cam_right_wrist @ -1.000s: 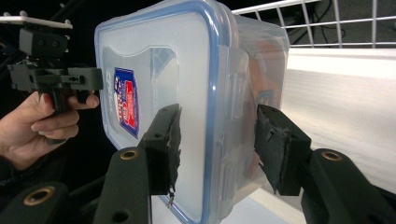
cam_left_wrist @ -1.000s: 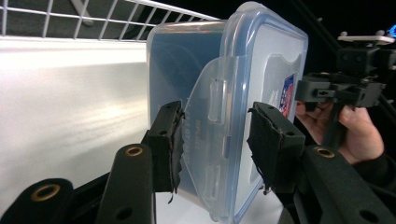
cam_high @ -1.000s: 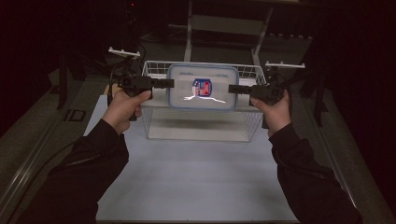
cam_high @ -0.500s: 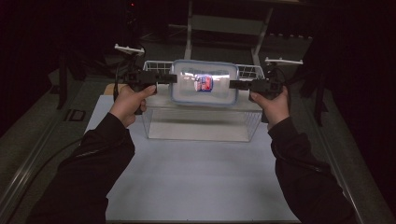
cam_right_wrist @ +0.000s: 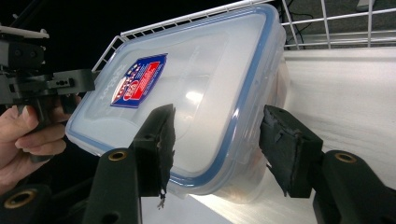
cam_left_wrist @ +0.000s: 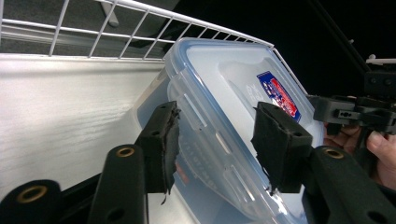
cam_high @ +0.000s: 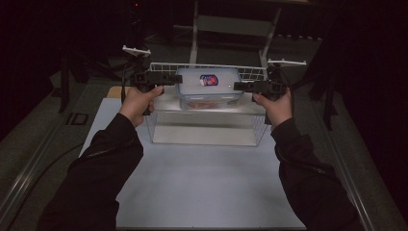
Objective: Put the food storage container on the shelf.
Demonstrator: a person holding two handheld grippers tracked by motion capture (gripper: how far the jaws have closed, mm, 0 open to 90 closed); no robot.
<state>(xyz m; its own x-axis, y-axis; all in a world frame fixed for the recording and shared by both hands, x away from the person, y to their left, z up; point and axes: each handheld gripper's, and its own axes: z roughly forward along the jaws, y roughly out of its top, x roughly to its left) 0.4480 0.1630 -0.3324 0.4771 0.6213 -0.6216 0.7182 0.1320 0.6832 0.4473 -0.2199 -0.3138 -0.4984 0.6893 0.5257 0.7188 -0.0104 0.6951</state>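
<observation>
White wire basket (cam_high: 250, 72) sits at the far side of our table (cam_high: 202, 183), and our clear plastic container (cam_high: 208, 88) rests in it, blue-rimmed lid up. Our left gripper (cam_high: 174, 78) and right gripper (cam_high: 239, 86) straddle its two ends; both sets of jaws have just been opening, pads now standing off the container.
</observation>
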